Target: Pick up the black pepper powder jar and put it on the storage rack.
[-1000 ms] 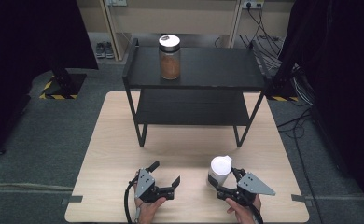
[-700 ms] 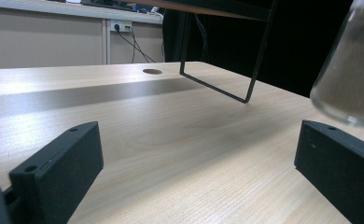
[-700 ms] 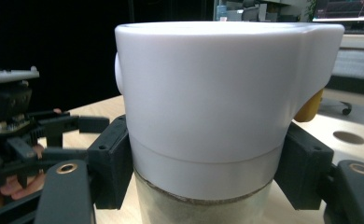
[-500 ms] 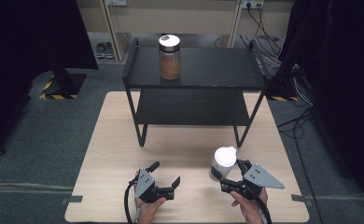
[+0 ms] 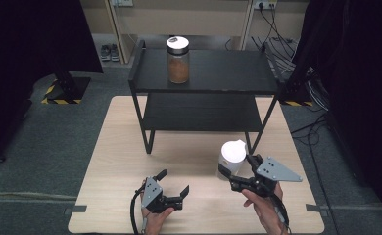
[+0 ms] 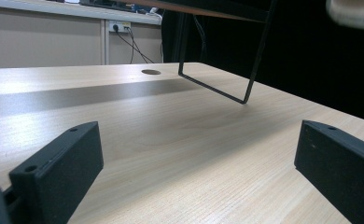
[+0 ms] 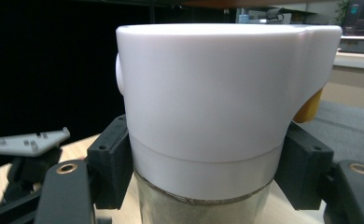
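High view: a light wooden table point(image 5: 130, 147) carries a black two-level shelf point(image 5: 228, 73) at its far side. On the top level, toward its left end, stands a glass jar point(image 5: 178, 61) with a white lid and brown contents.

Right claw point(image 5: 233, 172): pinched on a second jar point(image 5: 231, 159) with a white cap, held near the front right leg of the shelf, over the near right part of the table. The right gripper view shows the two black jaws pressing on opposite sides of this jar just below its cap point(image 7: 208, 107), at the upper end of the glass body point(image 7: 203, 210). A small yellow part point(image 7: 308, 107) shows at the cap's right edge. The jar stands upright between the jaws. Whether its base touches the table cannot be told.

Left claw point(image 5: 172, 183): spread wide, nothing between the jaws, low over the near edge of the table and well apart from the held jar. The left gripper view looks along the tabletop between the two jaws toward a leg of the shelf point(image 6: 252, 70); a round hole point(image 6: 150, 72) lies in the tabletop farther off.

A person's hands enter from the bottom edge, one behind each claw; a black cable point(image 5: 134, 215) trails from the left one.
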Demonstrator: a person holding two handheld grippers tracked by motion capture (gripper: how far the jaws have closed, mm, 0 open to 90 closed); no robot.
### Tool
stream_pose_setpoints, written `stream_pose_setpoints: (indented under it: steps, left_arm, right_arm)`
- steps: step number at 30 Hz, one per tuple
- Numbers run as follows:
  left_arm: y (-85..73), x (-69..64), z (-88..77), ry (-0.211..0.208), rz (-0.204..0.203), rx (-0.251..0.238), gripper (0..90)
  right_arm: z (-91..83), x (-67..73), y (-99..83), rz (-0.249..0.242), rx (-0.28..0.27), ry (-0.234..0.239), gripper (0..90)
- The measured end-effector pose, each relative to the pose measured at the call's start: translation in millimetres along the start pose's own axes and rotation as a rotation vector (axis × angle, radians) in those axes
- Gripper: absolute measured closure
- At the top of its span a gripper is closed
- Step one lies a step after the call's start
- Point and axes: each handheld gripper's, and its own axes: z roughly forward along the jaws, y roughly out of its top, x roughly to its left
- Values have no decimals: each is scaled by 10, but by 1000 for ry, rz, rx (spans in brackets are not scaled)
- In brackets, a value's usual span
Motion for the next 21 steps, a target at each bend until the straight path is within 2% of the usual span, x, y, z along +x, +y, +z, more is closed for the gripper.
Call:
stream_pose_setpoints:
  steps: [12,21]
  left_arm:
    - [1,4,1,-2,-5,1,3]
    - [-2,7,-1,-5,-5,-1,3]
  right_arm:
    - [181,-174,587,-22,12,21,307]
    - [342,-220,876,-34,15,30,307]
